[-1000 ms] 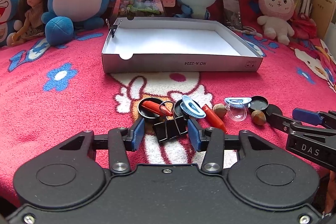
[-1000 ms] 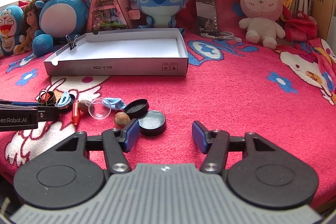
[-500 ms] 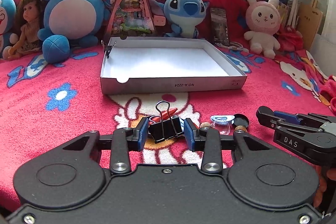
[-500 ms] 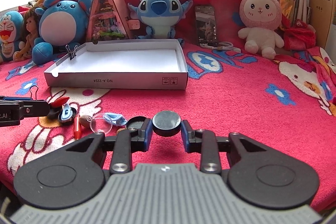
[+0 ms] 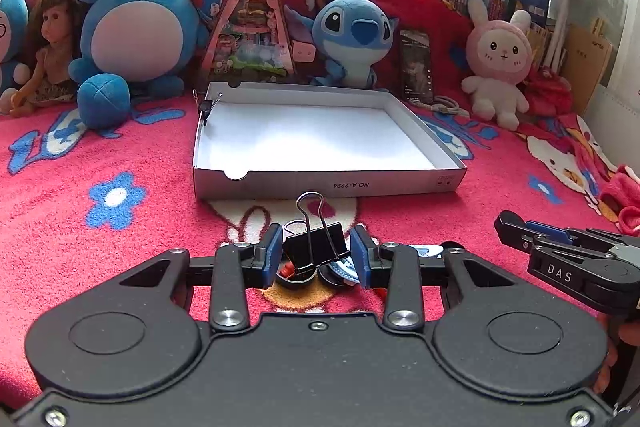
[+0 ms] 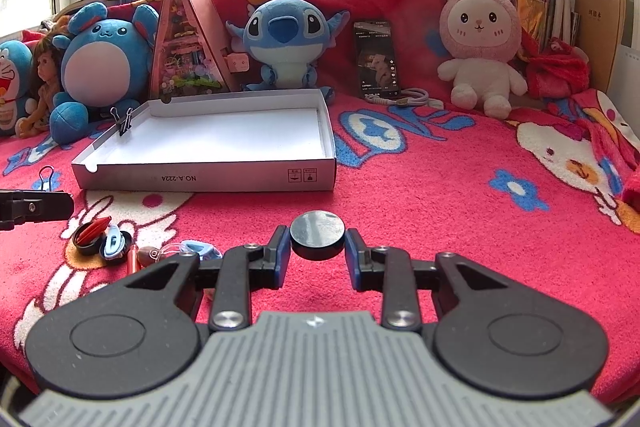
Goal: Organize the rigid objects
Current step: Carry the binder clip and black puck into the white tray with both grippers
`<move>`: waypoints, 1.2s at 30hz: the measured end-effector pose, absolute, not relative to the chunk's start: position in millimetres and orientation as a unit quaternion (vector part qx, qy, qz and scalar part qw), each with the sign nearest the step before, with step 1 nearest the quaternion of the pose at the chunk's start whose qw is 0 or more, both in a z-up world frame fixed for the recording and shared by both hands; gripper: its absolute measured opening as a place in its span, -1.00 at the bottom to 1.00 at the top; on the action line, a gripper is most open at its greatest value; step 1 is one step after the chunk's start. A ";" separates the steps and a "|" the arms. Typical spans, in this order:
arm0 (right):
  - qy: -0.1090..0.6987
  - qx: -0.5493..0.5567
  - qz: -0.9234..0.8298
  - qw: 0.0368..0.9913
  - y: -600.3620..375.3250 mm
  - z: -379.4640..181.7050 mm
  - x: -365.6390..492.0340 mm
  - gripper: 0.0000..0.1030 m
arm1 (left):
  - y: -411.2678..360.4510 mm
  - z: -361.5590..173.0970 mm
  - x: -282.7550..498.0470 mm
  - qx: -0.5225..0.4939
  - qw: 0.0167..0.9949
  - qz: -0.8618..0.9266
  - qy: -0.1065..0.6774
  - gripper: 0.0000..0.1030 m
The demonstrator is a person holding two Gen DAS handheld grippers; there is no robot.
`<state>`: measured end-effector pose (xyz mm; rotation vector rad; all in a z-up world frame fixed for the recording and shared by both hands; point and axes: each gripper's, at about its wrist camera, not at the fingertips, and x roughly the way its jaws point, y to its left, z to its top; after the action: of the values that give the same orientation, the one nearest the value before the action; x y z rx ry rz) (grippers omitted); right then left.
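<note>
My left gripper point(image 5: 316, 254) is shut on a black binder clip point(image 5: 315, 247), held above the red blanket with its wire handles pointing up. My right gripper point(image 6: 317, 245) is shut on a round black lid point(image 6: 317, 234), lifted off the blanket. The open white cardboard box point(image 5: 328, 183) lies ahead of both; another binder clip point(image 5: 207, 105) is clipped to its far left wall. Small items remain on the blanket at the left of the right wrist view: a black cap with a red piece point(image 6: 88, 233), a blue clip point(image 6: 113, 245), a nut point(image 6: 148, 254). The right gripper's side point(image 5: 568, 267) shows in the left wrist view.
Plush toys line the back: a round blue one point(image 5: 140, 35), a blue alien one point(image 6: 286, 39), a pink rabbit point(image 6: 480, 51), plus a doll point(image 5: 48, 51) and a triangular toy house point(image 5: 252, 23). A phone point(image 6: 376, 59) leans behind the box. Books fill the shelf behind.
My left gripper closed on the binder clip and lifted it off the pile. My right gripper closed on the round black lid and raised it from the blanket.
</note>
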<state>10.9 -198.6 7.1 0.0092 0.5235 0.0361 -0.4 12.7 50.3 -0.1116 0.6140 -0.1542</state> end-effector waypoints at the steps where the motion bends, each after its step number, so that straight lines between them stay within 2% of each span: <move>1: 0.259 0.005 0.018 0.966 -198.8 7.1 11.3 -0.32 | 13.2 50.4 1.0 -0.057 0.948 -0.077 0.302 -0.32; 27: 0.262 0.019 0.035 0.964 -187.7 15.4 34.6 -0.32 | 11.5 48.2 22.9 -0.069 0.943 -0.093 0.312 -0.32; 36: 0.269 0.018 0.058 0.961 -180.4 23.0 54.7 -0.32 | 15.2 62.9 46.4 -0.057 0.947 -0.105 0.299 -0.32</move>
<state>54.7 -180.4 23.0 0.0371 0.5446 0.1170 46.4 15.2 62.9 -0.1165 0.6081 -0.2137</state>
